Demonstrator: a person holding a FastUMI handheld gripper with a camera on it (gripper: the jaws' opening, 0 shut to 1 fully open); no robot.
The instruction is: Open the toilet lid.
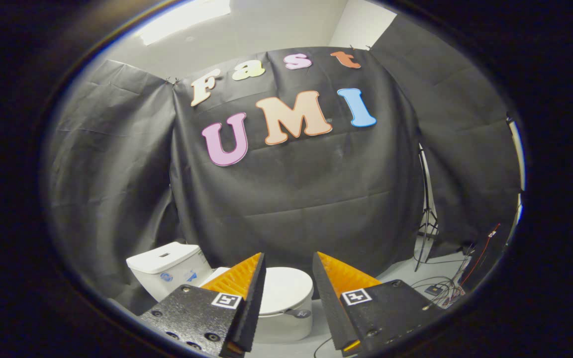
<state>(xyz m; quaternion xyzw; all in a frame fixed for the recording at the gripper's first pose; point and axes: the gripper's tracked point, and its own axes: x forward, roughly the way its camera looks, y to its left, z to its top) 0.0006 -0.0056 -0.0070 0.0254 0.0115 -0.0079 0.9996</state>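
While its fingers gape empty, the claw (pixel 289 263) hovers level — toilet lid (pixel 286 288) beyond, down.

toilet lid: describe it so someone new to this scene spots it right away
Start at the black cloth wall; at its foot on the pale floor stands a white toilet. The toilet lid is the flat, rounded white top, down shut, seen beyond the open gripper. Unlike the boxy cistern beside it, it is oval and low.
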